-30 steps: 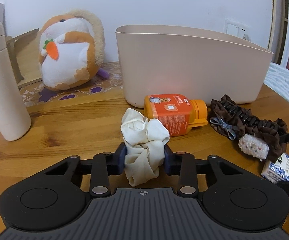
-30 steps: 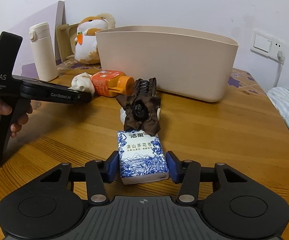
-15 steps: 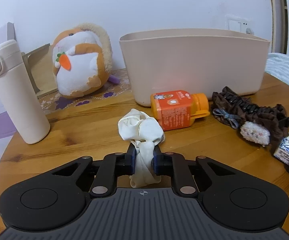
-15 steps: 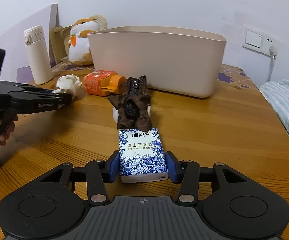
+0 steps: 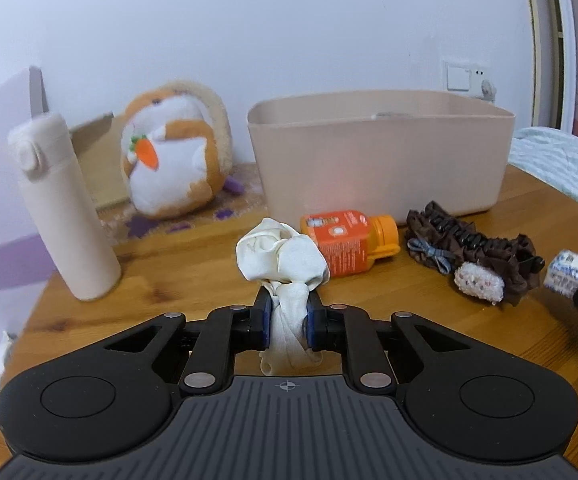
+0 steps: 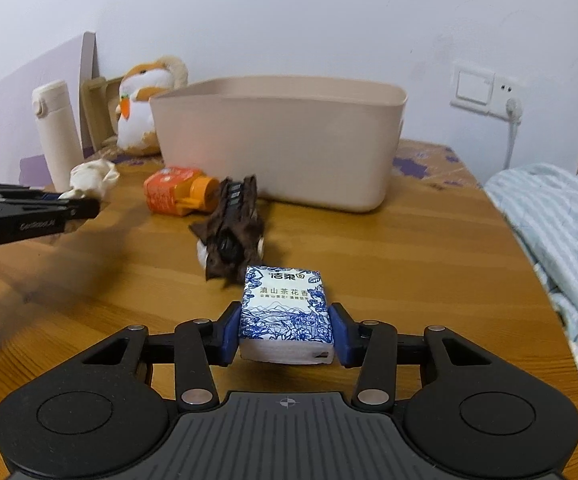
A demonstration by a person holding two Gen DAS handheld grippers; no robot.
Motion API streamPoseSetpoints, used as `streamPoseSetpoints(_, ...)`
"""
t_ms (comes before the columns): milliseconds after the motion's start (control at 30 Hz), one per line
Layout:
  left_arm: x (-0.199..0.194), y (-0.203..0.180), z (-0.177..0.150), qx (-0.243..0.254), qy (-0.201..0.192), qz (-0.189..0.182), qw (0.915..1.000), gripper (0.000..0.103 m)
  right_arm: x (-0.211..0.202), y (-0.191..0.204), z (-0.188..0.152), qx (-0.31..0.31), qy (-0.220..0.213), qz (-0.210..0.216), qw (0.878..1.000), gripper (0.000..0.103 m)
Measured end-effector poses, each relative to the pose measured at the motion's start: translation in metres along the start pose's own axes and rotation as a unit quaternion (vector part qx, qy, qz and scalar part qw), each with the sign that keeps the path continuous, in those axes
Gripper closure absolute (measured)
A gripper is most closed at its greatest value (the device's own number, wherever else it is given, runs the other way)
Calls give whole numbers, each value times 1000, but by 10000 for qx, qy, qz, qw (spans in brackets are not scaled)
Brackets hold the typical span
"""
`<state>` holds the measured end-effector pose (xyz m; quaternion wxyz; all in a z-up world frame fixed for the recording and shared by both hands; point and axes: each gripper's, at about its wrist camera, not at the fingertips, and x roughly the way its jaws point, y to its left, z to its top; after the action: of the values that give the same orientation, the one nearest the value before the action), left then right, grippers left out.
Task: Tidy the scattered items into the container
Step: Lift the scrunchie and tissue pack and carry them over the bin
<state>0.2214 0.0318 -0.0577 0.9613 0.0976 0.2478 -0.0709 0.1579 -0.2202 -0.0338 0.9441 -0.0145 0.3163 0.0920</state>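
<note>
My left gripper (image 5: pixel 287 320) is shut on a crumpled white cloth (image 5: pixel 281 258) and holds it above the wooden table. My right gripper (image 6: pixel 287 330) is shut on a blue-and-white tissue pack (image 6: pixel 287 312), lifted off the table. The beige container (image 5: pixel 377 156) stands at the back, also in the right wrist view (image 6: pixel 277 136). An orange bottle (image 5: pixel 349 246) lies on its side in front of it, beside a brown hair clip (image 5: pixel 473 256). In the right wrist view the left gripper (image 6: pixel 77 206) holds the cloth (image 6: pixel 93 176) at the left.
A cream flask (image 5: pixel 63 208) stands at the left. A hamster plush (image 5: pixel 173 164) sits behind it on a patterned mat. A striped bed cover (image 6: pixel 553 240) lies past the table's right edge. A wall socket (image 6: pixel 485 90) is at the back right.
My left gripper closed on the white cloth and lifted it back from the table. My right gripper raised the tissue pack and drew back from the hair clip.
</note>
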Motion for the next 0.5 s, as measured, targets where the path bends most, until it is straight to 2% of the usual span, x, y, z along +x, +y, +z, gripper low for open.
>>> streamPoseSetpoints(133,-14,-4,9,88,-259,23,9996,87,-10,-3,8,-1,-199,-62,9998,61)
streamPoseSetpoints(333,-21,-10,28,66,-256,254,9993,87,-22,-3,25,-104,-497,-123,9986,61)
streamPoseSetpoints(500,-25,-15,44,76,-431,331,9985,87,-33,-7,45,-226,-815,-237,9961,61)
